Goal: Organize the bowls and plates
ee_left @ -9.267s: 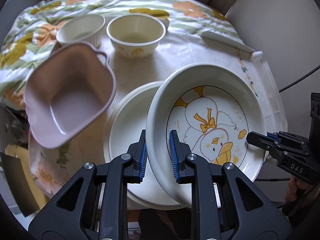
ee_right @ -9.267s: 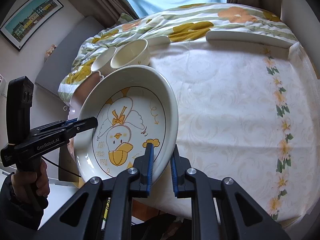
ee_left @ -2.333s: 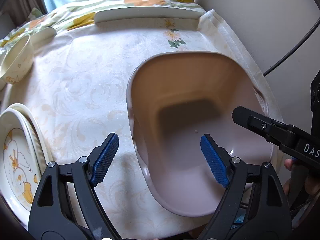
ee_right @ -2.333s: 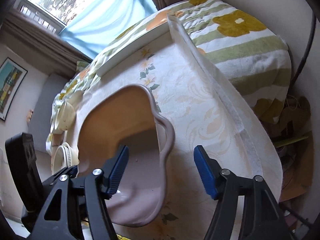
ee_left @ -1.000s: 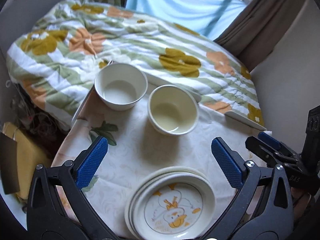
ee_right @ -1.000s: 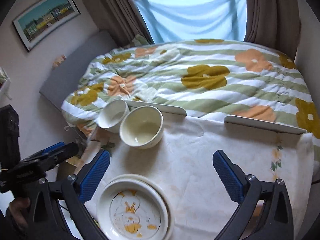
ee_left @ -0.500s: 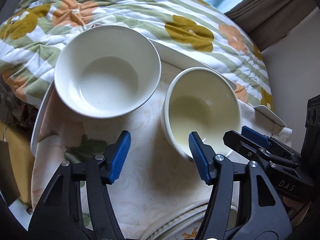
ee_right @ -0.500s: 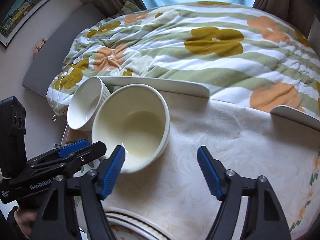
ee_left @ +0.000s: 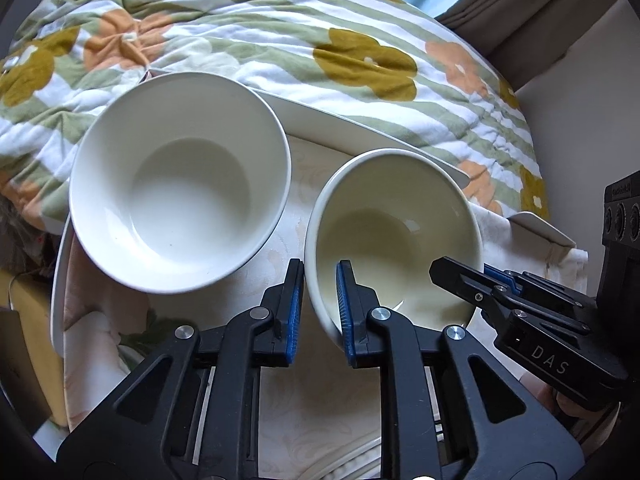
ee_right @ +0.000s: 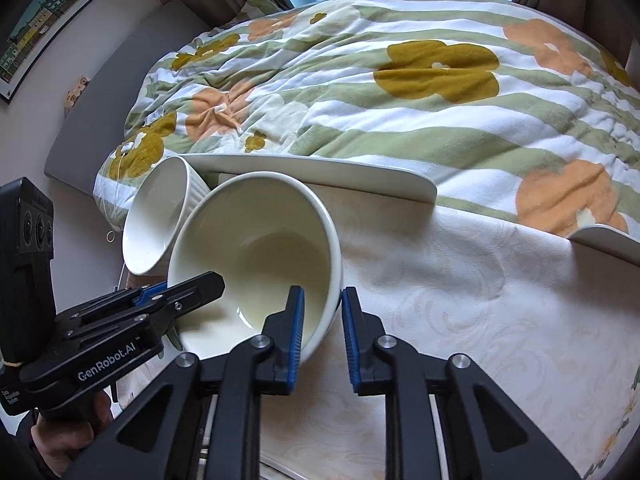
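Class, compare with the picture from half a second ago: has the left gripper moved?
Yes. The left gripper has closed in toward the table's far edge and shut over the near rim of the cream bowl.

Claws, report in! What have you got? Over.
Left claw and right claw both shut on cream bowl rim. White bowl close beside it. Over.

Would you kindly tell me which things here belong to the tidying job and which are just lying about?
Job:
cream bowl, gripped on opposite rim sides by left gripper and right gripper
white bowl
plates

Lying about:
blanket
tablecloth
picture
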Demonstrator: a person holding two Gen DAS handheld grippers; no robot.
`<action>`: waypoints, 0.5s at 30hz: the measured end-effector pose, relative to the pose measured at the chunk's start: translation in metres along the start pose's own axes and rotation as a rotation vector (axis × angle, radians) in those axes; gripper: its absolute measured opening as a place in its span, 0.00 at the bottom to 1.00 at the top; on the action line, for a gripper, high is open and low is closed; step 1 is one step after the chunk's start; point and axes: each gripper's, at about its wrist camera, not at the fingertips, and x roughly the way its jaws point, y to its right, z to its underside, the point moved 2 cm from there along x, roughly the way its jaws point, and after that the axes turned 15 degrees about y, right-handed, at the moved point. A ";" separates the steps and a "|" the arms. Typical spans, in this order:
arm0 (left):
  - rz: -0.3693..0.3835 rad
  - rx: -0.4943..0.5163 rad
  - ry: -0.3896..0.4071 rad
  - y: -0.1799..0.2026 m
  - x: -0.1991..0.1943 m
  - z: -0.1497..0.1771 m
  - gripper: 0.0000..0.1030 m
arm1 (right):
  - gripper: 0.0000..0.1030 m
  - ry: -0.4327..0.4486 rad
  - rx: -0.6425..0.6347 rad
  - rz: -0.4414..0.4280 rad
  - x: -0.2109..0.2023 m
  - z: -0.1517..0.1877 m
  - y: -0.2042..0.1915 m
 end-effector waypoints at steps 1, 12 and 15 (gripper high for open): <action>-0.008 0.011 0.001 0.002 0.000 0.000 0.14 | 0.17 0.001 -0.003 0.003 0.000 0.000 -0.001; 0.002 0.062 0.063 0.013 -0.030 0.000 0.14 | 0.17 0.070 -0.015 0.003 -0.024 -0.004 -0.005; 0.019 0.080 0.093 0.022 -0.048 -0.002 0.14 | 0.17 0.107 -0.015 0.007 -0.044 -0.005 -0.009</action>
